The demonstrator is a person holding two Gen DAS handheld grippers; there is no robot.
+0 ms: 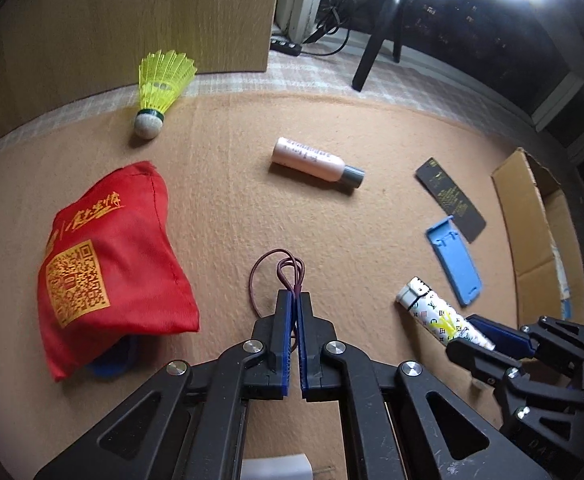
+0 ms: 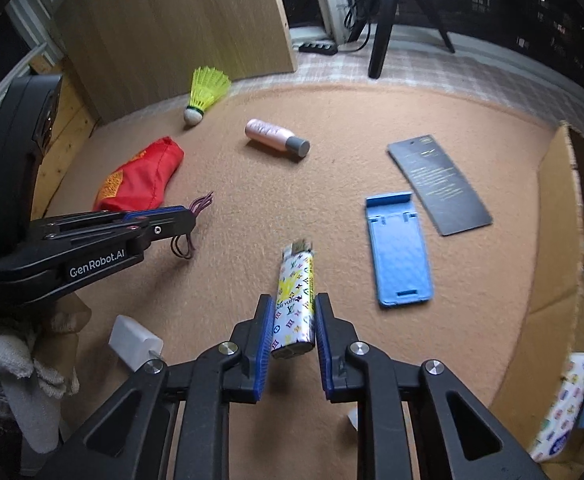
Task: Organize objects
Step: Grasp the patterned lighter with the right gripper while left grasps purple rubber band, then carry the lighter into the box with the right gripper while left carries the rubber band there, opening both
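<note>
Left wrist view: the left gripper (image 1: 295, 300) has its fingers pinched tight on a maroon hair tie (image 1: 278, 276), whose loops stick out past the tips and hang clear of the tan surface (image 1: 228, 208). In the right wrist view the right gripper (image 2: 290, 312) has its fingers narrowed onto a patterned lighter (image 2: 295, 300), the pads pressing its sides, the metal head pointing away from the camera.

Both picks look made, so the step in hand seems to be the carry. The next move probably calls for taking each item to the cardboard box (image 2: 551, 216) right of the lighter and letting go inside; the thin tie could slip out on the way.

Taking the lighter as landmark: a blue phone stand (image 2: 397, 248) lies just to its right, a dark card (image 2: 437, 184) beyond that, both between the lighter and the box and worth passing over. A pink bottle (image 2: 276, 136) lies far beyond it, a yellow shuttlecock (image 2: 204, 96) farther off to the left, a red pouch (image 2: 140, 176) left of it, and a white charger (image 2: 134, 342) near its left
</note>
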